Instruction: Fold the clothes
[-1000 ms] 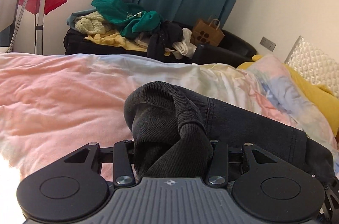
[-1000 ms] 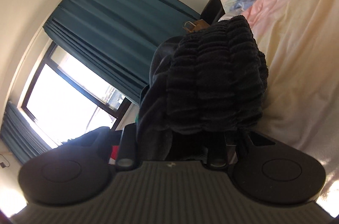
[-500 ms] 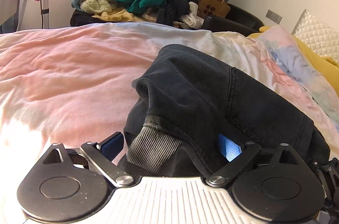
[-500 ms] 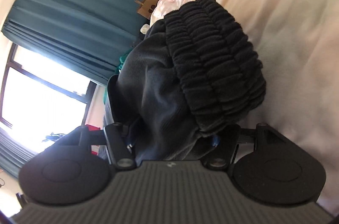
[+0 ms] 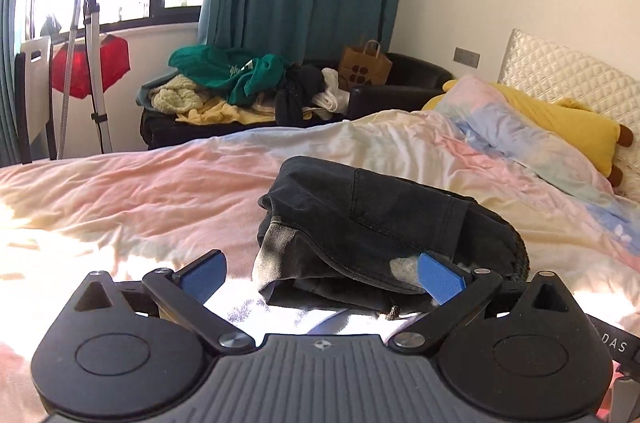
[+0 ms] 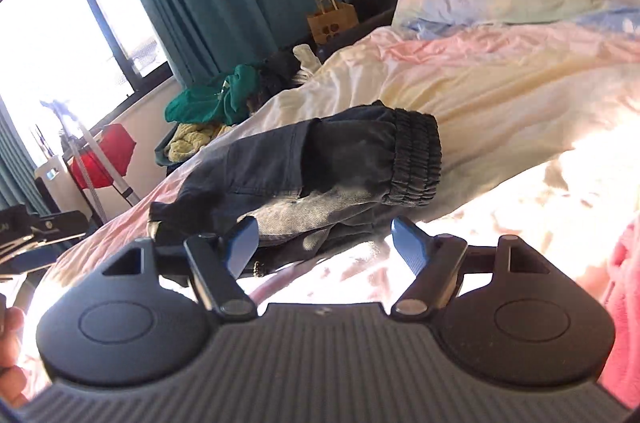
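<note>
Left wrist view: the left gripper (image 5: 322, 273) has its blue fingers (image 5: 202, 273) spread wide with nothing between them. The folded dark trousers (image 5: 368, 219) lie on the pastel duvet (image 5: 120, 191), just ahead at about 1 o'clock; the right-hand finger seems to touch or sit just beside the bundle's near edge, though contact is hard to judge. I take the cloth for soft, limp denim of middling weight: it will sag and unfold if lifted by one layer, so a hold should pinch all layers at a folded edge or corner. This view alone shows the stitched seams across the top and the flat left end of the stack.

Right wrist view: the right gripper (image 6: 326, 243) is likewise spread apart and empty, short of the trousers, which lie at 12 o'clock on the duvet. Only here does the ribbed elastic band (image 6: 416, 159), whether waist or cuff I cannot tell, show at 1 o'clock; being thicker, it should give firmer purchase. A pile of clothes (image 6: 212, 99) waits at 10 o'clock beyond the bed, and pink fabric (image 6: 624, 303) at 3 o'clock appears in this view only.
</note>
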The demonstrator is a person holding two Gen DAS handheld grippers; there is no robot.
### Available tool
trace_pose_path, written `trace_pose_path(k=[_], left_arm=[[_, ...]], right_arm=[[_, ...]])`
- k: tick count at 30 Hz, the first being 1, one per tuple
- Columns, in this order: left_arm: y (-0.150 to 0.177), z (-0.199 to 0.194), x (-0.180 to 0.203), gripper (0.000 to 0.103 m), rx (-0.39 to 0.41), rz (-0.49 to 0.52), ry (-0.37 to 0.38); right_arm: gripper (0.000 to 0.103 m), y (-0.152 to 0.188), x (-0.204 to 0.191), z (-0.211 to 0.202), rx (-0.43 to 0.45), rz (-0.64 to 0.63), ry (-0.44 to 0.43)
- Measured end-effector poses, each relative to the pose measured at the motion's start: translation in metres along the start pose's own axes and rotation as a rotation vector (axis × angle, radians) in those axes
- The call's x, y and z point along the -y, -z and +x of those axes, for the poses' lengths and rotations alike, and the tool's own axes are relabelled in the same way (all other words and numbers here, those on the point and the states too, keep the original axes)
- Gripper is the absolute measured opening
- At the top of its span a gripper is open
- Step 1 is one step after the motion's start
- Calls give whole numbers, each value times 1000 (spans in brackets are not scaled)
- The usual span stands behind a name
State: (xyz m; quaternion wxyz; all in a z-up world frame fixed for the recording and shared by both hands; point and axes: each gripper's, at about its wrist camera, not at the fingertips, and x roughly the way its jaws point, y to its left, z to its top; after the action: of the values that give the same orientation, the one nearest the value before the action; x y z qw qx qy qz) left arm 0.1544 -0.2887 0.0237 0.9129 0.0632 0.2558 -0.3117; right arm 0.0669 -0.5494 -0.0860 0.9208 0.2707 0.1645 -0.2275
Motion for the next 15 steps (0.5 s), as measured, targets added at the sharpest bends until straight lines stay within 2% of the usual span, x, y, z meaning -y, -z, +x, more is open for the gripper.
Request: trace_pose_path(k=[3,6,7,8,11,15], left_arm=[[14,-45,14,103,43,63,-39],[29,-82,23,103,60,96,-62],[35,-93,26,103,64,106,-70],[40,-103,28,103,73,112,-82],[55,-139,28,103,108,75,-89],[67,-173,30,103,147,60,-94]], right_arm=[[76,5,-12,-37,23,-79,-8],[76,3,-20,-69,61,-105,-25],[79,2,-22,-80,82,-101,-31],[91,2,-24,-90,105,-100,-38],[88,4,-31,-118,186,-123,-74],[88,13,-42,-142,246,-166,-42]])
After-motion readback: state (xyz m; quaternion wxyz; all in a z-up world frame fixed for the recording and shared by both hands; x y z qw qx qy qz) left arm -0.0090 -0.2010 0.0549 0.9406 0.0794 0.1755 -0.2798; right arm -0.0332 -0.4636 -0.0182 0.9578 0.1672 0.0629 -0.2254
